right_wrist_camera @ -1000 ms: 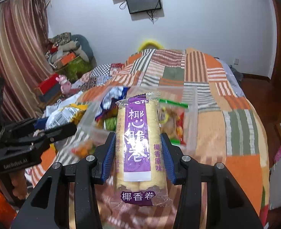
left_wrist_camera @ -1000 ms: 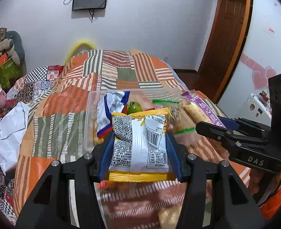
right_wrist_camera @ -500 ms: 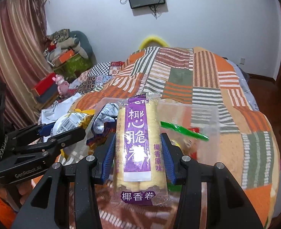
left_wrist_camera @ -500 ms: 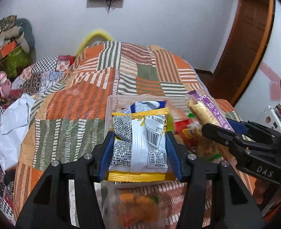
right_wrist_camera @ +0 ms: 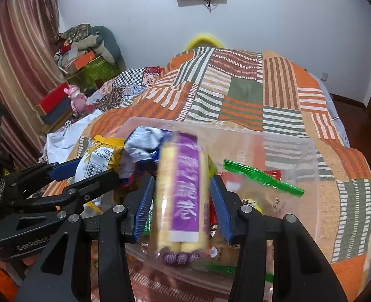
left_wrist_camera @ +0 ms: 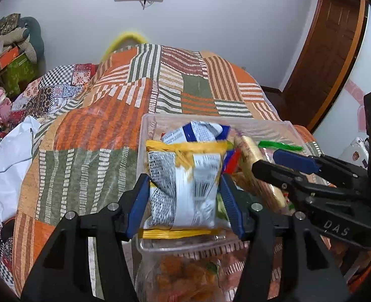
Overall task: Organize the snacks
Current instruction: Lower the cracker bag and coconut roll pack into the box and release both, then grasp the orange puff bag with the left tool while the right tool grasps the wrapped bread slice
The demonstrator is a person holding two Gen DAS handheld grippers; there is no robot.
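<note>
Your left claw (left_wrist_camera: 185,196) sat over the near end of the clear bin (left_wrist_camera: 145,130), with the yellow-edged bag (left_wrist_camera: 183,188) between its blue pads. Its jaws had just been opening: the left pad was at the bag's edge, a sliver of gap showed at the right one, and the bag looked blurred low down, so I judge you were letting it go rather than gripping it. Held there, above the bin's contents, it could only fall inside, which suits a drop.

Your right claw (right_wrist_camera: 181,201) was clamped on the purple roll (right_wrist_camera: 183,191), upright between the pads, its lower end over the bin's near wall. You likely held it firm because it stood a touch short of a good spot; the blue bag (right_wrist_camera: 145,138) and green-topped pouch (right_wrist_camera: 261,176) already crowded the bin. In the left view that roll leaned just beside the yellow-edged bag, so both snacks were coming in side by side.

Against the earlier frames, both claws had come forward and lower: the bin, then ahead of the pads, now lay under them, its far rim up near the bags' tops. The left jaws stood wider than before; the right ones were unchanged. The orange snack bag (left_wrist_camera: 185,276) outside the bin on the bed (left_wrist_camera: 84,138), by the near wall, now showed below the left claw.
</note>
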